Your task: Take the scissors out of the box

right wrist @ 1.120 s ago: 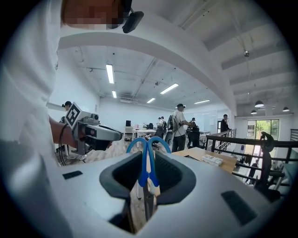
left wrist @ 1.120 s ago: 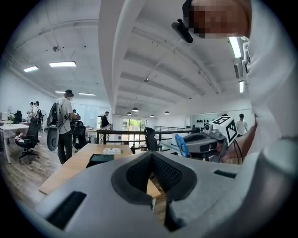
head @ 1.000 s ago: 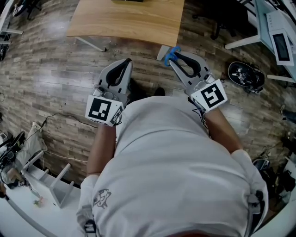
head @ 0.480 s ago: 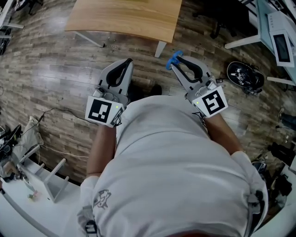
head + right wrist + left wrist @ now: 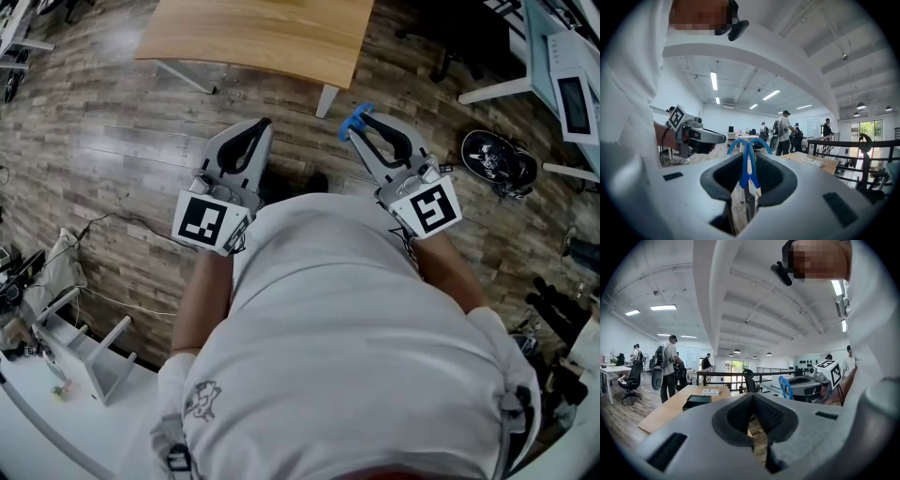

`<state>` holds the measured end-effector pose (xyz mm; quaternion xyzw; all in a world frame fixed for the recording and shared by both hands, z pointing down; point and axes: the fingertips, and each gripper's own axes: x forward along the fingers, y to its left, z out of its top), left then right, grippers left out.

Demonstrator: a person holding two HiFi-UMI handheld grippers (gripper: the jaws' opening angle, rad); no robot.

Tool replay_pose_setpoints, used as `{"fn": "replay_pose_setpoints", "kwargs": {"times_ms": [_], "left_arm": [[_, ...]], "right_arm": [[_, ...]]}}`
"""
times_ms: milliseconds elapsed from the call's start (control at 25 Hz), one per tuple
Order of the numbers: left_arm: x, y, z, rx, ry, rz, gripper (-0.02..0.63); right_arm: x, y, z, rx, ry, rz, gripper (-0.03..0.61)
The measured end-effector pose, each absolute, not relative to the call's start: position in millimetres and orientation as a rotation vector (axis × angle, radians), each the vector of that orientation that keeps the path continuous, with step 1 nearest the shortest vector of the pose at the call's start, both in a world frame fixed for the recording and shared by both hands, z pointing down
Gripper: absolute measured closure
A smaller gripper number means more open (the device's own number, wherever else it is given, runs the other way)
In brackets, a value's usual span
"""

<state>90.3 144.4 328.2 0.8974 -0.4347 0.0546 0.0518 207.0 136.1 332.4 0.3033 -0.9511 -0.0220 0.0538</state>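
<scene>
The blue-handled scissors [image 5: 353, 119] stick out of my right gripper [image 5: 362, 125], which is shut on them in front of the person's chest, above the wood floor. In the right gripper view the blue loops [image 5: 749, 146] rise past the jaw tips of the right gripper [image 5: 749, 161] and the blades run down between the pads. My left gripper [image 5: 259, 127] hovers beside it, shut and empty; in its own view the left gripper [image 5: 752, 398] has its tips together. A dark green box [image 5: 697, 401] lies on the wooden table [image 5: 665, 411].
The wooden table [image 5: 253, 37] stands just ahead, its white leg [image 5: 325, 98] near the scissors. A black helmet-like thing [image 5: 498, 157] lies on the floor at right, white desks [image 5: 562, 66] behind it. A white rack [image 5: 89, 352] and cables sit at lower left. People stand in the background.
Both grippers have drifted slightly; the scissors now sit to the right of the table leg instead of over it. The grip on the scissors is unchanged.
</scene>
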Motion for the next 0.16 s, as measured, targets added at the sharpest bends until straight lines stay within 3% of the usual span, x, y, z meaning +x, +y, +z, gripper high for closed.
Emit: {"fn": "replay_pose_setpoints", "kwargs": {"times_ms": [160], "left_arm": [[90.3,144.8,328.0,2.726,-1.327,0.162,0.609]], "right_arm": [[207.5,136.8,330.9,0.926,-2.897,-0.062,0.485]]}}
